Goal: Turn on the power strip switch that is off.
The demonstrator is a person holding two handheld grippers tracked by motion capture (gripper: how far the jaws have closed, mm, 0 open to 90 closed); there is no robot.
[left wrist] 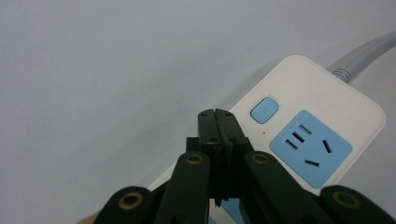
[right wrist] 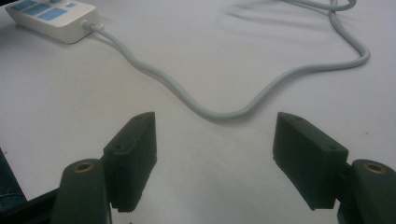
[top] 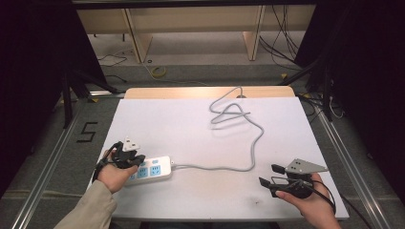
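Left tool [left wrist: 218,122], pinched shut and empty, is held over the power strip [left wrist: 312,140]: rigid, light, slick-cased, best gripped across its long edges.

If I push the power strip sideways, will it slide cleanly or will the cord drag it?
The strip lies flat, so it probably slides without tipping. Its grey cord curves slack, so little drag at first. The cord looks fairly stiff and may swing the strip.

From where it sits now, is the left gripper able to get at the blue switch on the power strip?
Probably yes. The left gripper, jaws shut, hovers right beside the blue switch on the power strip, with nothing between them.
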